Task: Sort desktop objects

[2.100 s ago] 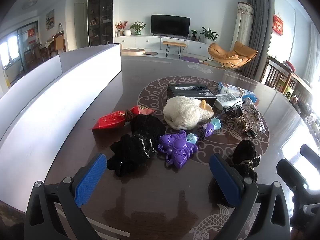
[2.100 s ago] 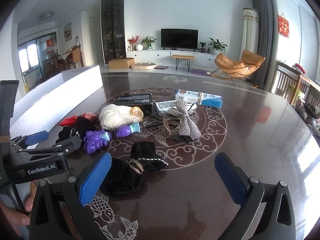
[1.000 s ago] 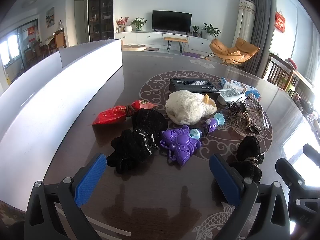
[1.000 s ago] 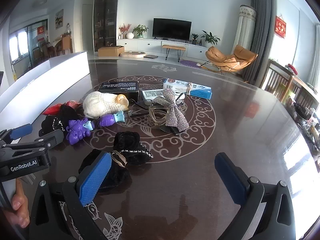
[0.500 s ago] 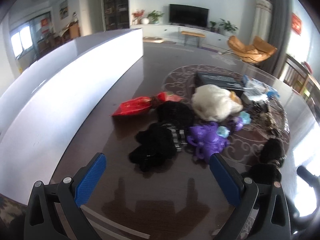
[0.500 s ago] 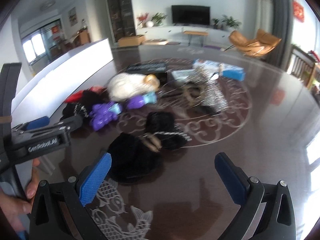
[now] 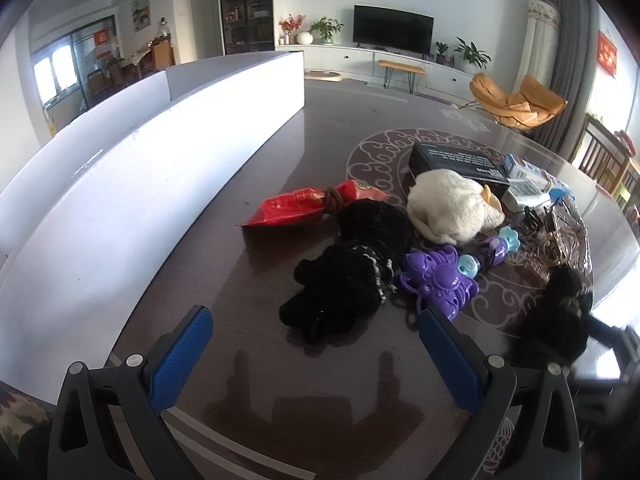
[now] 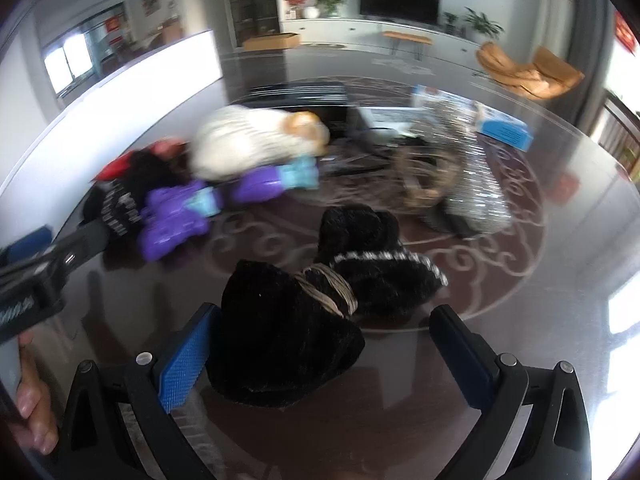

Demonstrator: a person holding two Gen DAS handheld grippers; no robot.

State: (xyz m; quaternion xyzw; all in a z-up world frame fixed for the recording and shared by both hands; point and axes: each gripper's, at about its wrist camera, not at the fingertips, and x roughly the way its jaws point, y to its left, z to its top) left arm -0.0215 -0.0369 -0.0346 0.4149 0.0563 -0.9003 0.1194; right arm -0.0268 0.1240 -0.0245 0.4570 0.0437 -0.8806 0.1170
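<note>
Here: dark glossy table (image 7: 320,128), living room; left gripper (image 7: 316,354), right gripper (image 8: 326,354) fingers apart.

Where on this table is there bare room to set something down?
Bare dark tabletop lies between the long white box wall and the red snack packet. Another free strip runs in front of the black fuzzy hair bow, ahead of the left tongs. The centre is crowded around the purple plastic toy and cream knitted pouch.
</note>
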